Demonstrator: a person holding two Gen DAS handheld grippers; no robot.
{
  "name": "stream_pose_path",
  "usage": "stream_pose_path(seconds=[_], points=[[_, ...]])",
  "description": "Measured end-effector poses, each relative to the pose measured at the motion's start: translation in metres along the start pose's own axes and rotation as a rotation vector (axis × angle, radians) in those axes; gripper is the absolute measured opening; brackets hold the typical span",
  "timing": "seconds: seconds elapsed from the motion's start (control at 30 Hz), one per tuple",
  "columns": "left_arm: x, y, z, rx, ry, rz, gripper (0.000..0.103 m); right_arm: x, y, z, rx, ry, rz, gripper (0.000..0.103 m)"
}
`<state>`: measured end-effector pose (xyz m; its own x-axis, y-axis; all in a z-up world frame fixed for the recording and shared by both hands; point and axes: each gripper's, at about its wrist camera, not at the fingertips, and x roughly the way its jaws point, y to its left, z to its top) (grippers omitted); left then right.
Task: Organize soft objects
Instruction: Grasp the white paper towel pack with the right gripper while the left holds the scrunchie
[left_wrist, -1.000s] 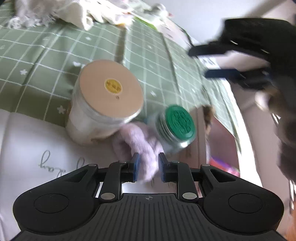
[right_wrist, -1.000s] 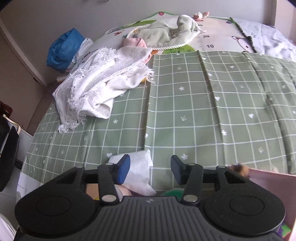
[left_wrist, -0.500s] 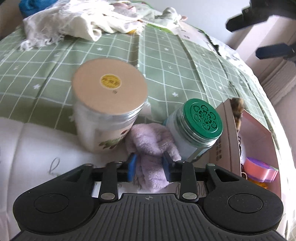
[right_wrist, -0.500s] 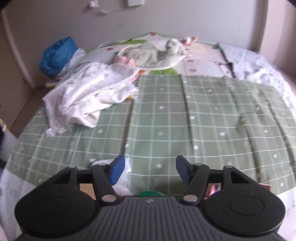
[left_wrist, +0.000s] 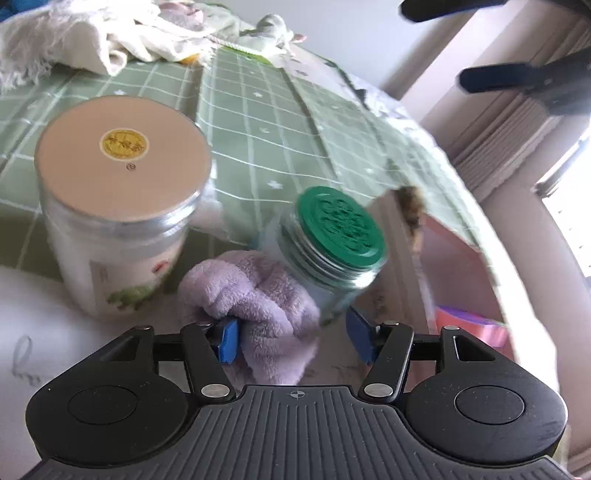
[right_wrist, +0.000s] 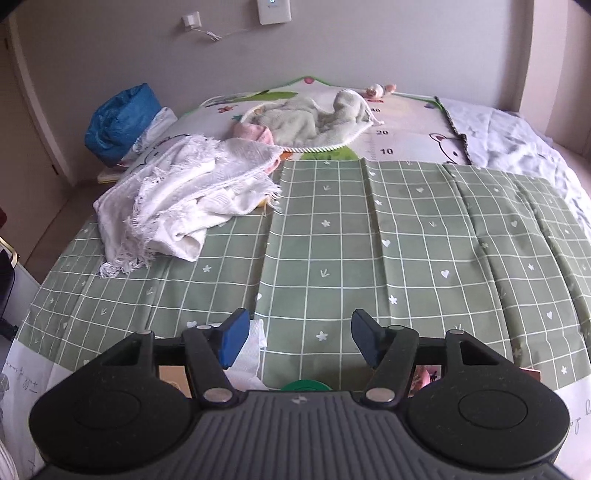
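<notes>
A fluffy lilac cloth (left_wrist: 258, 306) lies bunched between a big jar with a tan lid (left_wrist: 122, 206) and a smaller jar with a green lid (left_wrist: 332, 240). My left gripper (left_wrist: 295, 338) is open around the cloth; the left pad touches it and the right pad stands apart from it. My right gripper (right_wrist: 299, 339) is open and empty, held high over the green checked sheet (right_wrist: 406, 240). It also shows at the top right of the left wrist view (left_wrist: 517, 48). A white fringed towel (right_wrist: 184, 199) and a pale green blanket (right_wrist: 314, 118) lie further back.
A pink cardboard box (left_wrist: 454, 280) stands right of the green-lidded jar, with a pink item (left_wrist: 469, 325) inside. A blue bag (right_wrist: 122, 122) lies at the back left by the wall. A white tissue (right_wrist: 247, 350) lies under the right gripper.
My left gripper has opened from around the lilac cloth, which now lies loose between the fingers. My right gripper has risen higher above the sheet.
</notes>
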<state>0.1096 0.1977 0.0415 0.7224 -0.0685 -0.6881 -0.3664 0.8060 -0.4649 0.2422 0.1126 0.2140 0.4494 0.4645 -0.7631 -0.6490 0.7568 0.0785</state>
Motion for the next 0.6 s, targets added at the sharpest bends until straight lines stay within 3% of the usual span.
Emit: stream_pose_path(seconds=[0.1, 0.2, 0.3, 0.33, 0.4, 0.6], points=[[0.007, -0.006, 0.001, 0.044, 0.001, 0.033, 0.064, -0.001, 0.003, -0.003, -0.021, -0.007, -0.022, 0.061], [0.005, -0.018, -0.005, 0.137, -0.008, 0.094, 0.058, 0.001, 0.004, -0.007, -0.049, -0.009, -0.061, 0.061], [0.001, -0.019, -0.009, 0.205, -0.009, 0.104, 0.04, 0.004, 0.0, -0.01, -0.057, 0.007, -0.062, 0.061], [0.0, -0.016, -0.008, 0.203, 0.009, 0.102, 0.033, 0.004, -0.002, -0.011, -0.057, 0.008, -0.063, 0.061], [-0.005, -0.009, -0.002, 0.189, 0.066, 0.053, 0.029, 0.004, -0.004, -0.012, -0.064, 0.003, -0.065, 0.061], [-0.042, -0.009, 0.006, 0.382, 0.314, -0.044, 0.025, 0.018, -0.01, -0.005, -0.015, 0.029, -0.033, 0.061]])
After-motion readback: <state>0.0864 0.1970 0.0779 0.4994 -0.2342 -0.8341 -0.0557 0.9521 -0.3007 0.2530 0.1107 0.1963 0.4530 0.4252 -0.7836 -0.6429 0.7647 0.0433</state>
